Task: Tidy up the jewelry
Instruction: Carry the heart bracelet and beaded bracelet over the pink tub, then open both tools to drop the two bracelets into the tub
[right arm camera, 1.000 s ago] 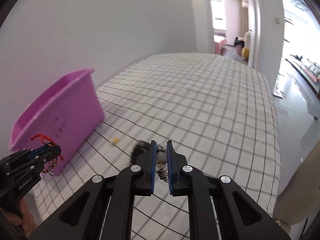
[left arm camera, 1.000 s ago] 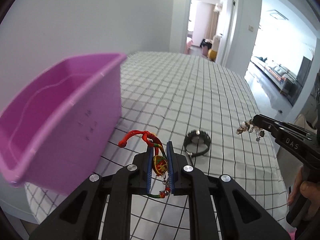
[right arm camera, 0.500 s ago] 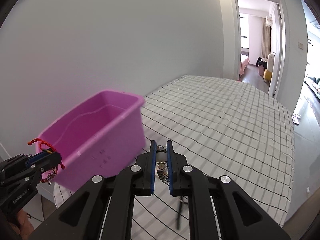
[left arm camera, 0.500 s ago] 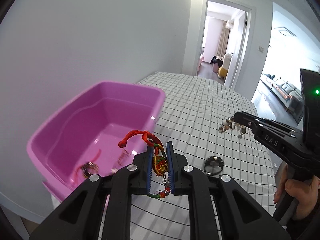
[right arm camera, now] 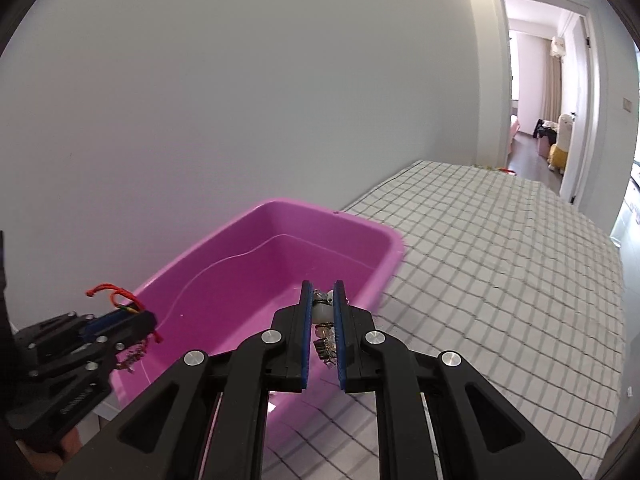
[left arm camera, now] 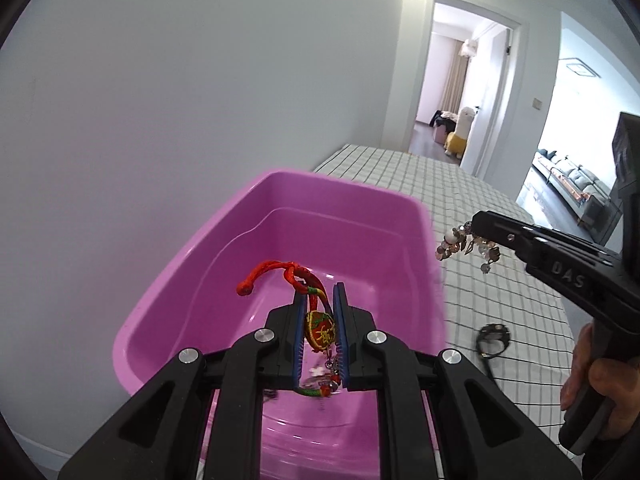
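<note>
A pink plastic bin (left arm camera: 224,280) (right arm camera: 208,272) stands on the checked bed by the wall. My left gripper (left arm camera: 319,292) (right arm camera: 132,322) hangs over the bin's near end, shut on a red cord bracelet (left arm camera: 280,274) with an embroidered charm and small dangles. My right gripper (right arm camera: 323,292) (left arm camera: 474,226) is shut on a beaded charm bracelet (left arm camera: 466,242) (right arm camera: 324,334) of pale beads and metal bits. It hovers just beyond the bin's right rim. A black watch (left arm camera: 494,336) lies on the cover to the right of the bin.
The white sheet with black checks (right arm camera: 500,260) stretches toward an open doorway (left arm camera: 460,92). A plain grey wall (left arm camera: 200,100) runs close behind the bin. A person's hand (left arm camera: 596,384) grips the right tool's handle at the lower right.
Both grippers swung left and up from over the bed toward the pink bin, each carrying its bracelet. The bin's inside came into view and the watch slid to the right in the left wrist view.
</note>
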The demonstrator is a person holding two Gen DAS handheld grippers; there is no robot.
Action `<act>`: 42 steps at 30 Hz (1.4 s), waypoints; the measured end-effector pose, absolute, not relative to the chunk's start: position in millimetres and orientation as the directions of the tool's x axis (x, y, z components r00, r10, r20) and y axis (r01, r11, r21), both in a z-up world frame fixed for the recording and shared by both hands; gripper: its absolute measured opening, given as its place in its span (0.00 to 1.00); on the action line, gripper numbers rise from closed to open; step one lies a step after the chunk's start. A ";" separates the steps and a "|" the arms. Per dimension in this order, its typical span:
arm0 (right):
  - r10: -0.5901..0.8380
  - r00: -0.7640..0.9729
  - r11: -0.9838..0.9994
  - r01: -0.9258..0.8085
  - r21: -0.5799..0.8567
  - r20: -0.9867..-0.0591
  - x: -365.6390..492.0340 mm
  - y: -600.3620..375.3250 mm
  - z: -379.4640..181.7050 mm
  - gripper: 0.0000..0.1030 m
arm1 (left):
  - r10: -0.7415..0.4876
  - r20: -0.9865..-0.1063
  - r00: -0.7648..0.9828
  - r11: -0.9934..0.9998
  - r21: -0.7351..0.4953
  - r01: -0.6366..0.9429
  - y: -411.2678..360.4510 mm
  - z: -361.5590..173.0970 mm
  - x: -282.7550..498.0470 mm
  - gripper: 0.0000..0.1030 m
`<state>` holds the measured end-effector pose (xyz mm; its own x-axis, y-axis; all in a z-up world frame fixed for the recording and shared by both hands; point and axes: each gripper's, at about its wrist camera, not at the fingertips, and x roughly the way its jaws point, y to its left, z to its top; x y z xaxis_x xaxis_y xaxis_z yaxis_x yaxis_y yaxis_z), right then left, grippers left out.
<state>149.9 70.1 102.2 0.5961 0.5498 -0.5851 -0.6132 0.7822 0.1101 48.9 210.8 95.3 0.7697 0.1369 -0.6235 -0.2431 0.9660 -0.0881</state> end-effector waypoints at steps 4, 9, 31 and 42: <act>0.553 0.560 0.768 -0.629 0.118 -0.617 155.6 95.9 88.3 0.09 | 0.127 -0.659 0.741 0.959 -0.111 -0.263 232.1 81.7 60.4 0.13; 0.545 0.521 0.756 -0.644 0.117 -0.657 164.5 117.7 74.2 0.09 | 0.128 -0.699 0.703 0.947 -0.124 -0.296 256.1 66.4 77.1 0.13; 0.431 0.445 0.789 -0.609 0.088 -0.785 181.9 156.6 37.2 0.23 | 0.128 -0.785 0.607 0.938 -0.103 -0.330 273.3 42.0 90.0 0.52; 0.426 0.469 0.801 -0.593 0.083 -0.774 162.7 137.7 54.2 0.34 | 0.137 -0.776 0.616 0.927 -0.119 -0.356 275.2 53.0 79.5 0.79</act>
